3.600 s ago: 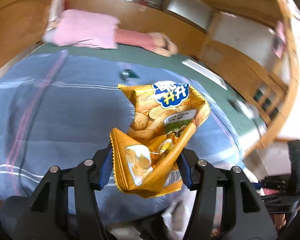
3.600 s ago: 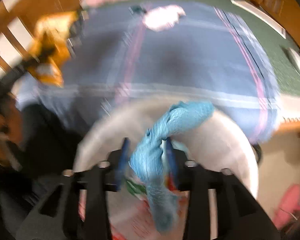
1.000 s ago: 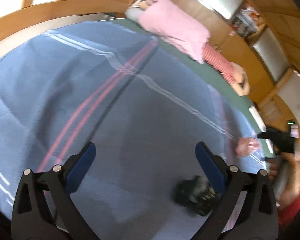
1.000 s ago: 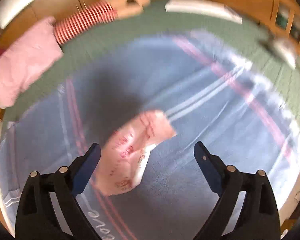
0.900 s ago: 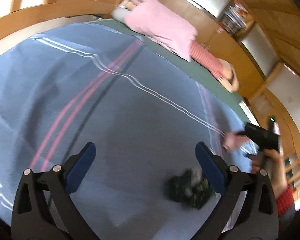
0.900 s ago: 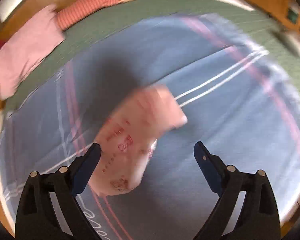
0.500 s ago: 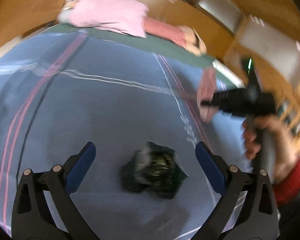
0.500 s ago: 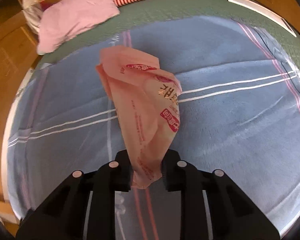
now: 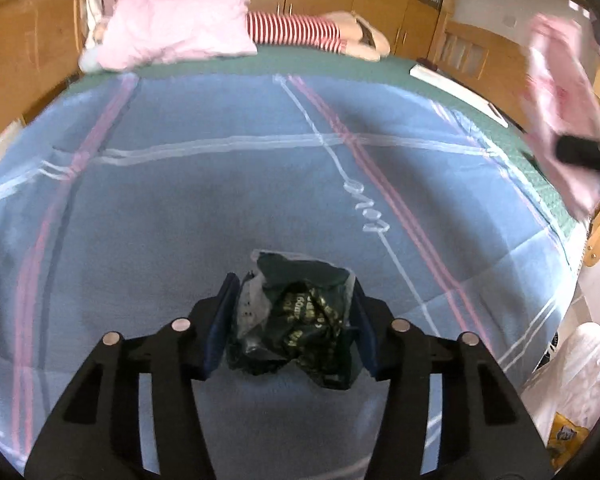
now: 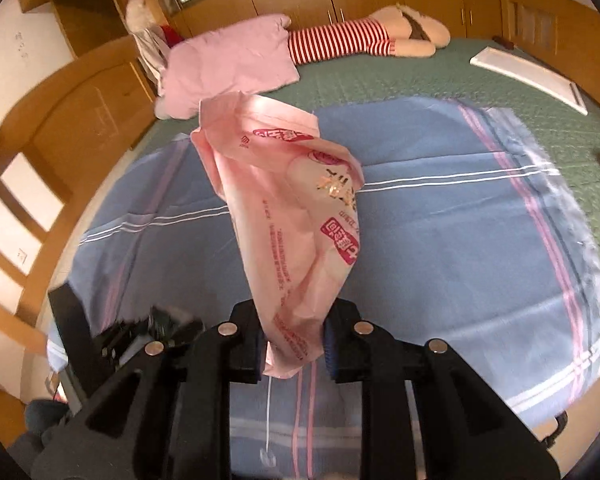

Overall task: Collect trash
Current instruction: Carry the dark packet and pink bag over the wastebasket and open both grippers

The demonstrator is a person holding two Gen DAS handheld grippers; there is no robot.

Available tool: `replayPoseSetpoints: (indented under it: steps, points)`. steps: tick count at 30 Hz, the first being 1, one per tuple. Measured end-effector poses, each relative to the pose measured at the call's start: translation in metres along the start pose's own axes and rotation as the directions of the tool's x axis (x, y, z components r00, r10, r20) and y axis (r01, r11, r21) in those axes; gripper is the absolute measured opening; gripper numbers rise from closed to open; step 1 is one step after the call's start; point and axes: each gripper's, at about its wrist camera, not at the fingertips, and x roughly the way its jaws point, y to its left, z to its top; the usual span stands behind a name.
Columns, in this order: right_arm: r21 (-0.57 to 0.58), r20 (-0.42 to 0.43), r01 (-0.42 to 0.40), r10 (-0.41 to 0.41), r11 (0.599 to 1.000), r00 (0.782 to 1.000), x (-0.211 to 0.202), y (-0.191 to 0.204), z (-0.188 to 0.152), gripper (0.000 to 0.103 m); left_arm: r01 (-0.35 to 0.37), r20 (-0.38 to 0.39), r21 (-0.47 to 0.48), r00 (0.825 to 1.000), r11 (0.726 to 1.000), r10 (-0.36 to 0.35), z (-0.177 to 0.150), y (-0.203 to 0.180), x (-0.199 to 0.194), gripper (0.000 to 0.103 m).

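Observation:
A crumpled dark green wrapper [image 9: 300,320] lies on the blue blanket [image 9: 180,200]. My left gripper [image 9: 293,284] is around it, jaws closing, and both blue pads touch its sides. My right gripper [image 10: 294,320] is shut on the lower end of a pink snack bag [image 10: 292,208], which stands up above the blanket. In the left wrist view that pink bag [image 9: 556,92] hangs at the far right, above the bed's edge. The left gripper shows as a dark blur at the lower left of the right wrist view.
A pink pillow [image 9: 172,36] and a red-striped plush toy [image 9: 300,32] lie at the head of the green bed. A white flat object [image 10: 528,72] rests at the right side. A white bag [image 9: 572,380] holding trash stands beside the bed, lower right. Wooden rails surround the bed.
My left gripper moved over the dark wrapper and its jaws narrowed onto it. My right gripper shut on the pink bag and lifted it off the blanket.

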Motion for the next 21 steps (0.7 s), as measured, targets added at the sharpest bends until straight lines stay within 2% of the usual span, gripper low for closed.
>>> replayPoseSetpoints:
  steps: [3,5,8,11,14,18,21]
  points:
    - [-0.02,0.04,0.009,-0.008,1.0,0.999,-0.043,-0.001,-0.019,0.023,-0.037,0.07,0.001,0.997,0.999,0.037,0.003,-0.013,-0.038,0.053]
    - [-0.033,0.058,0.023,-0.021,0.999,0.998,-0.064,-0.001,-0.03,0.023,-0.036,0.106,0.005,0.994,0.999,0.035,0.005,-0.029,-0.068,0.053]
    - [-0.034,0.085,0.054,-0.051,0.998,0.995,-0.11,-0.009,-0.055,0.023,-0.056,0.168,0.081,0.985,0.995,0.042,0.003,-0.066,-0.111,0.053]
    - [-0.017,0.082,0.069,-0.067,0.998,0.994,-0.136,-0.022,-0.076,0.023,-0.059,0.21,0.144,0.977,0.988,0.028,-0.004,-0.1,-0.151,0.053]
    - [0.017,0.057,0.075,-0.076,0.997,0.995,-0.162,-0.038,-0.103,0.023,-0.025,0.222,0.171,0.975,0.985,-0.014,-0.015,-0.125,-0.183,0.053]
    - [0.045,0.038,0.069,-0.071,0.997,0.997,-0.178,-0.049,-0.128,0.023,0.026,0.207,0.191,0.976,0.981,-0.066,-0.03,-0.15,-0.211,0.053]
    - [0.061,0.012,0.058,-0.059,0.996,0.998,-0.182,-0.057,-0.144,0.023,0.039,0.209,0.199,0.975,0.979,-0.082,-0.038,-0.162,-0.225,0.054]
